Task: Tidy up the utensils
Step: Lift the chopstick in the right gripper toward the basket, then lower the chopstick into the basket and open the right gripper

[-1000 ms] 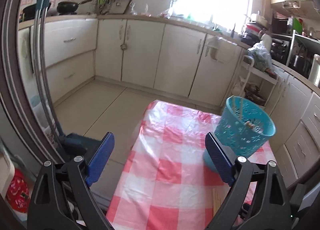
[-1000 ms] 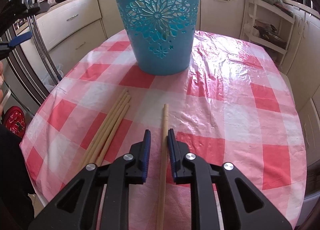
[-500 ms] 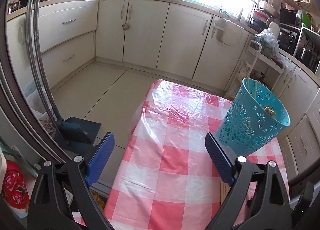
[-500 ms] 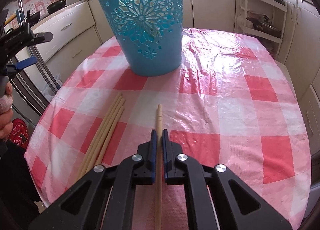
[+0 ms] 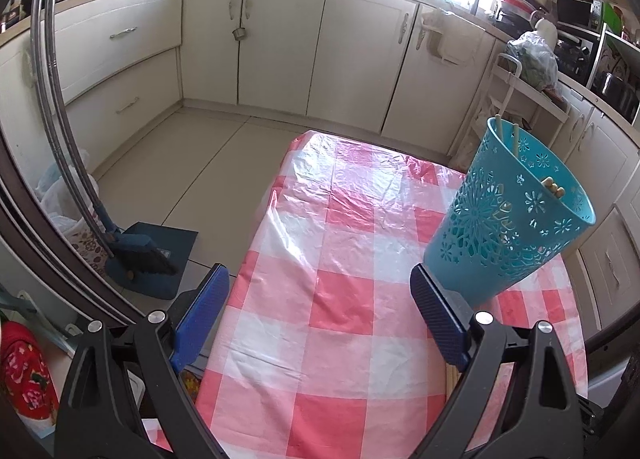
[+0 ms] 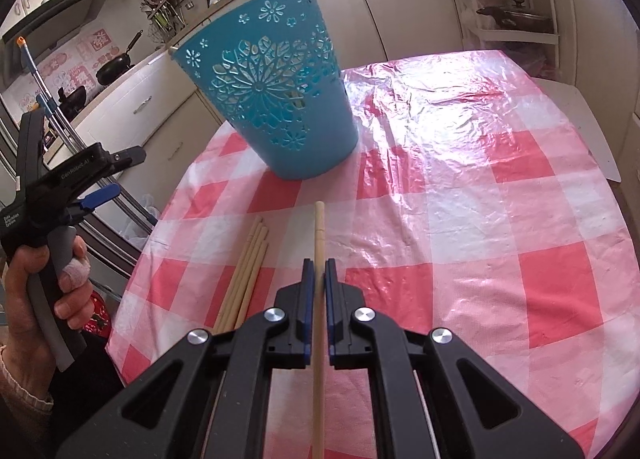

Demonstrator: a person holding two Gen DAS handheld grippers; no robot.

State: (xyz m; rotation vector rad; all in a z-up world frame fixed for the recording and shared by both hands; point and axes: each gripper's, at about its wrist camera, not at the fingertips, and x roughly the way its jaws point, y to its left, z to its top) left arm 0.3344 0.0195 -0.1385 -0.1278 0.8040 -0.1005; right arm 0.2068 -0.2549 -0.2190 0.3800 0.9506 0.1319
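While clamped in the right gripper (image 6: 319, 291), one pale, slender wooden chopstick (image 6: 319, 243); left gripper (image 5: 320, 323) wide, empty.

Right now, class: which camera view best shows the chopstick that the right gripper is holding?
The right wrist view: the chopstick runs lengthwise between the shut right gripper, with the table behind it. The left wrist view does not show it.

Between our right gripper's (image 6: 319, 274) matt black plastic arms we see a pale, smooth wooden chopstick (image 6: 319, 243). Ahead, a perforated turquoise plastic basket (image 6: 272, 99) stands on the glossy, wrinkled plastic tablecloth (image 6: 460, 179); leftward lie matching wooden chopsticks (image 6: 248, 275).
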